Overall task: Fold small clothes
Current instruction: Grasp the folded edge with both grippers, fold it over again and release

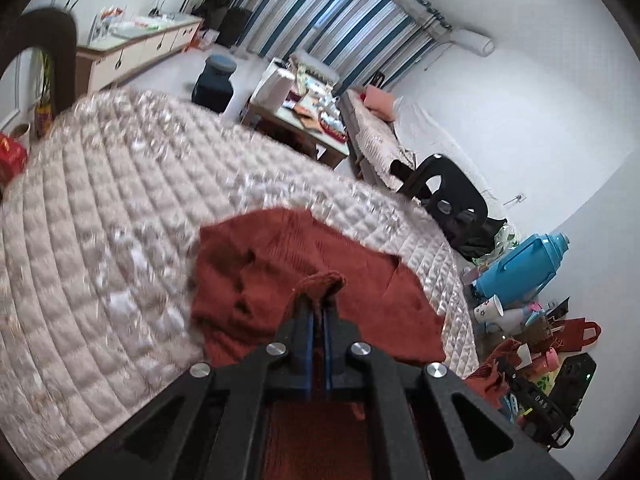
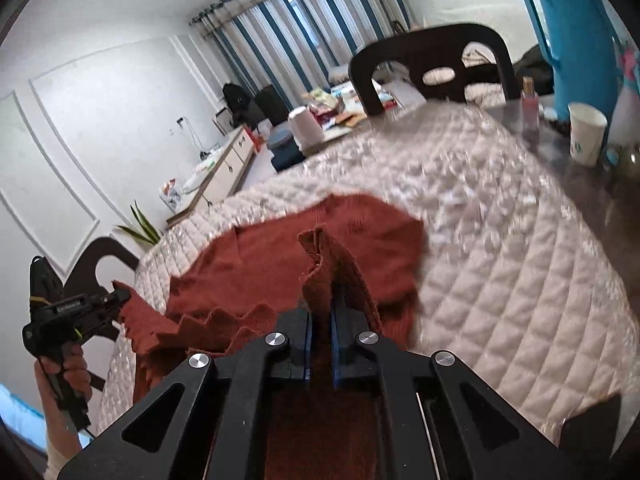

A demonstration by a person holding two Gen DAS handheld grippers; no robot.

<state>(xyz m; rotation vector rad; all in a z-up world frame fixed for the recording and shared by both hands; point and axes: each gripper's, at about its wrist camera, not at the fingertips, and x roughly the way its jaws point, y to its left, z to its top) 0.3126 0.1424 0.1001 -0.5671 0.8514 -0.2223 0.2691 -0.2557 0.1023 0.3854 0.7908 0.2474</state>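
Left wrist view: jaws of the left gripper [image 1: 319, 304] clamped on a bunched hem of the rust-red knit garment [image 1: 280, 264], only a small nub of cloth poking past the tips. Same story in the right wrist view: right gripper [image 2: 320, 312] pinched shut on another edge of the garment [image 2: 280, 260], a folded flap standing up between the blue pads. Rest of the garment spread rumpled on the quilted cover [image 1: 100, 220] of the table, near edge lifted between the two holds and hanging scalloped.

Likely troubles, judged from that:
- Shallow bite on the left; could slip free under tension, dropping that corner and skewing the fold.
- Loose knit; prone to stretching or snagging on the pads if pulled apart hard.
- Slippery quilted cover; could drag along with the garment.
- Paper cup [image 2: 586, 134], small bottle [image 2: 530, 104] and blue thermos [image 2: 576, 40] at the far right of the table; could be toppled by a wide swing of cloth.
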